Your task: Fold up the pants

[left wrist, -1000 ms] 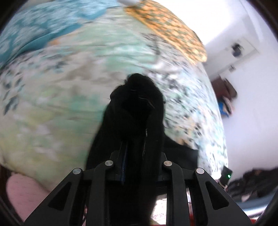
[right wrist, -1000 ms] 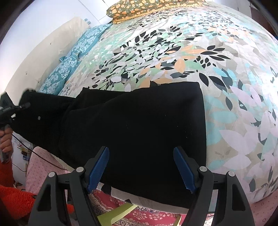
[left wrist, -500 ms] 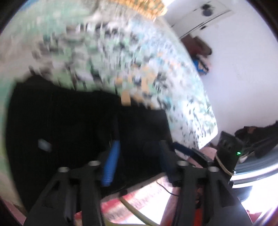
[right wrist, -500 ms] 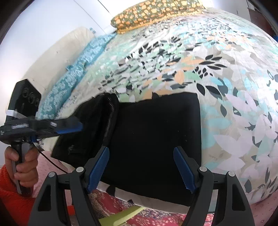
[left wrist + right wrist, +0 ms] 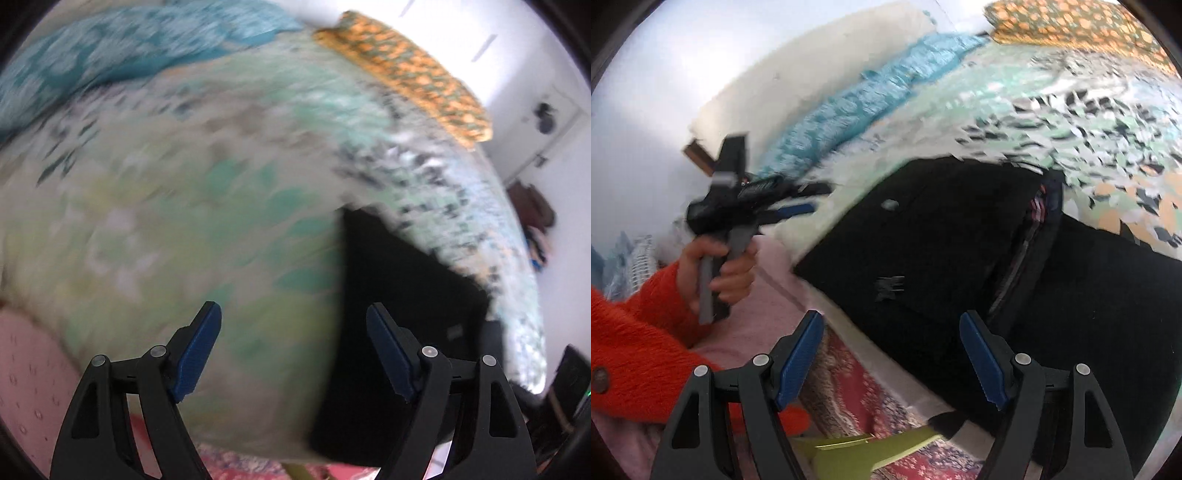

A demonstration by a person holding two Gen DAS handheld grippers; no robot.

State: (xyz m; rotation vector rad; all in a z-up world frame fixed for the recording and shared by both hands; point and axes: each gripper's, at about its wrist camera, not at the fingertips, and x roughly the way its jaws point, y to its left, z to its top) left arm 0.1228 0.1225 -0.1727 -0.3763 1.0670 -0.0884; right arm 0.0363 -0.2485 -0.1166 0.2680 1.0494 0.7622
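The right gripper (image 5: pixel 892 356) hangs closest, its 2 blue pads spread wide with nothing between them, above the bed's edge and a patterned red rug (image 5: pixel 857 402). Just past it lie the pants (image 5: pixel 960 266), 1 black pair folded over on itself into a thick, flat slab on the leaf-print bedspread (image 5: pixel 1108 122) near the bed's edge, with a striped lining showing along the fold. To the side, a hand (image 5: pixel 718 266) in an orange sleeve (image 5: pixel 635 332) holds the left gripper (image 5: pixel 293 347); its jaws have just been opening and now stand wide with nothing between them, clear of the pants (image 5: pixel 399 302). Farther back sit 2 pillows: 1 turquoise (image 5: pixel 864 96), 1 orange-patterned (image 5: pixel 1071 22).
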